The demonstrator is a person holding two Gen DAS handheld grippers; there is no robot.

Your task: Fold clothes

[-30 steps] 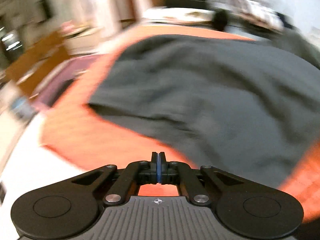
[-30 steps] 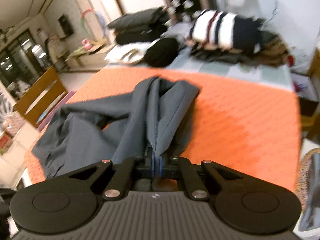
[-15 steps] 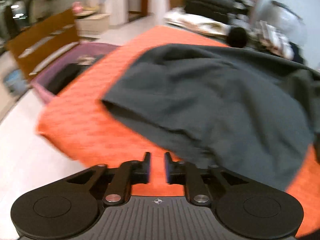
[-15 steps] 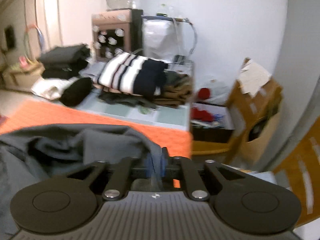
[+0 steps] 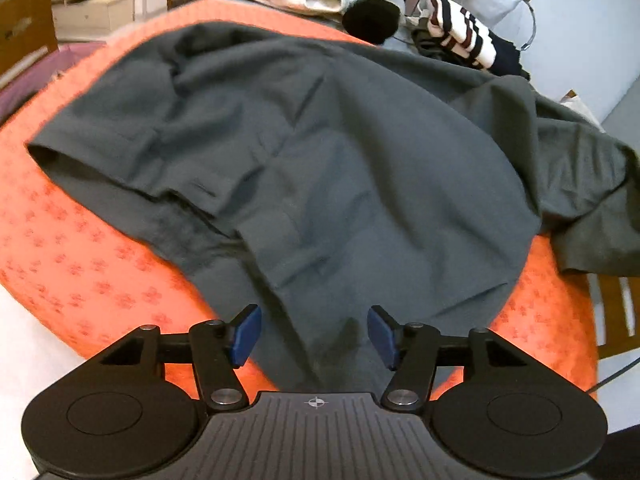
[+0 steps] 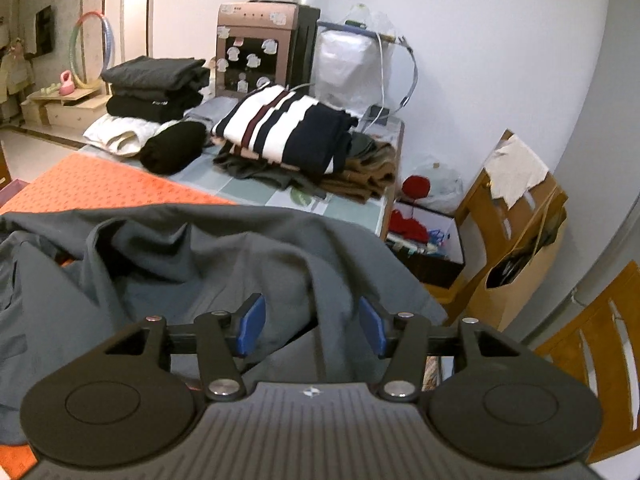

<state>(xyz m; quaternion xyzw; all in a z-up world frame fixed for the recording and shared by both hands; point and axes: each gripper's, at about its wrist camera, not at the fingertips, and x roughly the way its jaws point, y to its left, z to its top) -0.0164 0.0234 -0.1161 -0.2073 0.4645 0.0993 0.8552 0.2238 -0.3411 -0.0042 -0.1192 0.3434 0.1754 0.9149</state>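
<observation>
Left first: our left gripper (image 5: 314, 334), pinched shut a second ago, is opening its jaws over the near hem of the dark grey garment (image 5: 320, 160), pads clear of the cloth. The garment lies spread and rumpled across the orange bedcover (image 5: 80, 264). Our right gripper (image 6: 311, 324), which was clamped on a bunched fold, is also opening; cloth sits between the pads, unpinched. Both released, so we judge the spread done and folding next.

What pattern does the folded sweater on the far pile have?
Broad white and navy stripes with a thin maroon one, on the folded striped sweater; clearest in the right wrist view.
</observation>
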